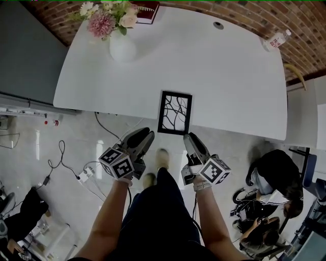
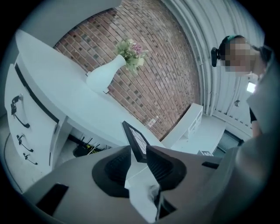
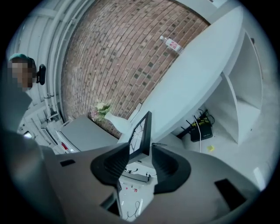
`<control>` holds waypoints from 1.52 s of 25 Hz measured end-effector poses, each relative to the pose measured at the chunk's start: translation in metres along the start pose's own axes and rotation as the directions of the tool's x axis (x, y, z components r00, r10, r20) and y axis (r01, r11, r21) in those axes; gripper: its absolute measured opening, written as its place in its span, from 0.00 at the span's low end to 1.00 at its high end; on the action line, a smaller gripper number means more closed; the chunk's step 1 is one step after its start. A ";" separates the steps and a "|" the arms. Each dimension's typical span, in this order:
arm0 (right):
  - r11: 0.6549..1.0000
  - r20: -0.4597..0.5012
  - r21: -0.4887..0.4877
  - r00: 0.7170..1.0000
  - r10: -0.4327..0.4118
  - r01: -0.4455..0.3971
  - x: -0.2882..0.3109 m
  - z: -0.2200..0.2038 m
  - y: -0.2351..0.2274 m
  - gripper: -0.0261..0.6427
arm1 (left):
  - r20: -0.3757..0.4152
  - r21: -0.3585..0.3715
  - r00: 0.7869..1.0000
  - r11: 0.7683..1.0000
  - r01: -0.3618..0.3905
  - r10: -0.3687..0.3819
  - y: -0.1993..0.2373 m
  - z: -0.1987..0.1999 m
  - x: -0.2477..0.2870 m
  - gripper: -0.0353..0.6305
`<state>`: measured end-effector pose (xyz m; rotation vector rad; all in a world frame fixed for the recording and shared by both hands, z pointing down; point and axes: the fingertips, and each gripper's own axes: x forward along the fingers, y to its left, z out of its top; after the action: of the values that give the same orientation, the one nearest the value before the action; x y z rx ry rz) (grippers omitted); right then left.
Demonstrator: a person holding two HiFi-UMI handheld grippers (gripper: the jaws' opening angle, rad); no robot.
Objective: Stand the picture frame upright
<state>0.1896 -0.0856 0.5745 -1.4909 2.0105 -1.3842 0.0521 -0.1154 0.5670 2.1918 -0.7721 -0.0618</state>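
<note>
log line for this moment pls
picture frame: standing near table front edge | left tongs: open, not gripping | right tongs: open, not gripping | status: frame looks upright, unheld

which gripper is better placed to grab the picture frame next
Probably right: the right gripper sits just below a near corner of the picture frame, jaws apart around its edge; the left gripper is further off to the side.

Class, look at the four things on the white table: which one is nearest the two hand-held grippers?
The black picture frame, at the near edge of the table. The vase, red book and bottle sit toward the far side.
</note>
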 end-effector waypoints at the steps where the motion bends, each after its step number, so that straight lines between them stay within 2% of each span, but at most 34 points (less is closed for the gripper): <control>1: 1.000 -0.001 0.010 1.000 0.000 0.000 0.001 -0.001 -0.002 0.28 | -0.004 -0.019 1.000 1.000 0.007 -0.007 0.000 -0.002 0.003 0.23; 6: 0.998 -0.016 0.068 1.000 -0.006 0.008 0.006 -0.005 -0.008 0.28 | 0.000 -0.135 0.999 0.990 0.039 -0.039 -0.001 -0.004 0.017 0.26; 9: 0.996 -0.015 0.094 1.000 0.006 -0.004 0.012 -0.002 -0.010 0.28 | -0.016 -0.208 0.997 0.975 0.073 -0.078 -0.002 -0.005 0.032 0.31; 10: 0.995 -0.017 0.103 1.000 0.001 0.001 0.014 -0.002 -0.012 0.28 | -0.021 -0.238 0.996 0.968 0.082 -0.090 -0.002 -0.006 0.036 0.36; 15: 0.992 -0.029 0.128 0.999 0.024 -0.020 0.022 -0.002 -0.010 0.28 | -0.060 -0.377 0.987 0.919 0.116 -0.150 -0.005 -0.013 0.051 0.43; 19: 0.992 -0.042 0.126 0.999 0.024 -0.019 0.024 -0.002 -0.011 0.24 | -0.075 -0.437 0.982 0.891 0.123 -0.173 -0.004 -0.018 0.058 0.43; 23: 0.992 -0.057 0.128 0.998 0.028 -0.020 0.024 -0.003 -0.014 0.21 | -0.070 -0.508 0.977 0.850 0.139 -0.201 -0.002 -0.020 0.063 0.43; 27: 0.989 -0.078 0.129 0.993 0.084 -0.074 0.024 -0.007 -0.008 0.20 | -0.072 -0.551 0.973 0.822 0.144 -0.218 0.000 -0.024 0.062 0.43; 29: 0.991 -0.113 0.097 0.989 0.100 -0.089 0.024 -0.010 -0.007 0.19 | -0.074 -0.567 0.973 0.811 0.140 -0.220 -0.001 -0.023 0.063 0.42; 30: 0.992 -0.134 0.087 0.986 0.098 -0.087 0.023 -0.011 -0.007 0.19 | -0.077 -0.569 0.971 0.810 0.143 -0.225 -0.001 -0.023 0.065 0.39; 36: 0.992 -0.208 0.026 0.970 0.124 -0.121 0.015 -0.020 -0.004 0.19 | -0.100 -0.552 0.971 0.824 0.129 -0.218 -0.003 -0.030 0.064 0.17; 38: 0.993 -0.228 0.018 0.966 0.122 -0.121 0.011 -0.027 -0.003 0.19 | -0.098 -0.553 0.971 0.823 0.129 -0.219 -0.004 -0.034 0.058 0.16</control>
<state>0.1684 -0.0812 0.5938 -1.2308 2.1923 -1.5686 0.1113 -0.1225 0.5985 1.6867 -0.3931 -0.1764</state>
